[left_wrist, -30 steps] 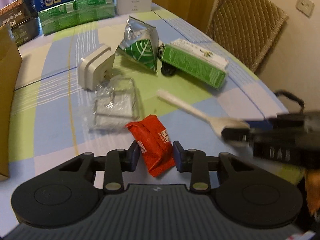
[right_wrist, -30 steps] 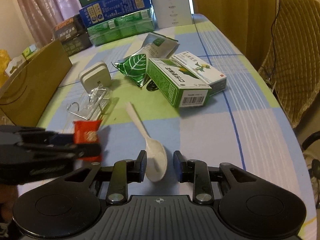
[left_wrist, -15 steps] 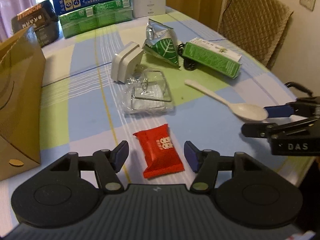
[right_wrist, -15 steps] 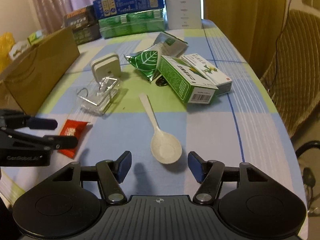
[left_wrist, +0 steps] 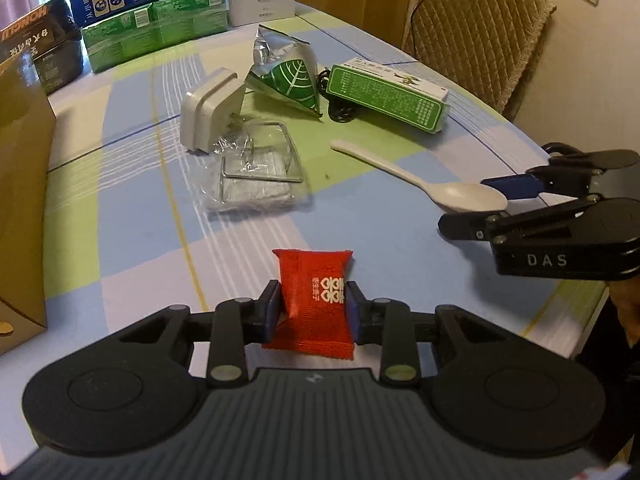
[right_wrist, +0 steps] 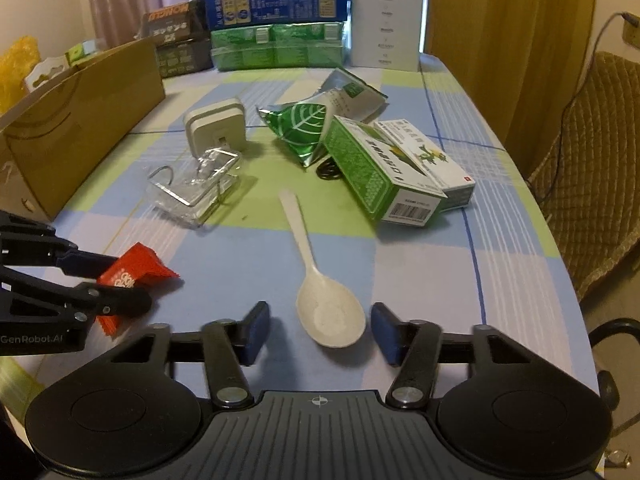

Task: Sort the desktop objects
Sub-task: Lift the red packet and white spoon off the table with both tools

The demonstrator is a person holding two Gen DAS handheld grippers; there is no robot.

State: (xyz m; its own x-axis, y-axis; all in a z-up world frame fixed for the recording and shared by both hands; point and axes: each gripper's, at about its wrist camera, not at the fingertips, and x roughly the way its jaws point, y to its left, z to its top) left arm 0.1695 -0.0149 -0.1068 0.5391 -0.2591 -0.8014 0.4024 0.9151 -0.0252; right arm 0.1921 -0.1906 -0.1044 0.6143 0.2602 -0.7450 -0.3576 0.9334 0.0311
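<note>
Table (right_wrist: 420,280), oval, under a checked blue, green and white cloth: bears everything listed below.

Brown cardboard box (right_wrist: 80,136), open-topped, at the left edge; in my judgement the likely bin for sorted items.

Green-and-white rectangular medicine carton (right_wrist: 380,172), lying tilted over a second carton, right of centre; unsorted.

Crumpled foil pouch with a green leaf print (right_wrist: 296,124), touching the carton's far end.

White square plastic adapter (left_wrist: 208,112), standing on edge beside the pouch.

Clear plastic bag holding a bent wire hook (left_wrist: 256,176), just in front of the adapter.

White plastic spoon (right_wrist: 320,280), handle pointing away, bowl lying on the cloth between the fingers of the right gripper (right_wrist: 320,332). Jaws stand wide apart, touching nothing, lined up to close on the bowl.

Small red foil snack sachet with white characters (left_wrist: 316,300), pinched between the pads of the left gripper (left_wrist: 312,312). Jaws are clamped on its sides near the table's front edge; probably bound for the box.
</note>
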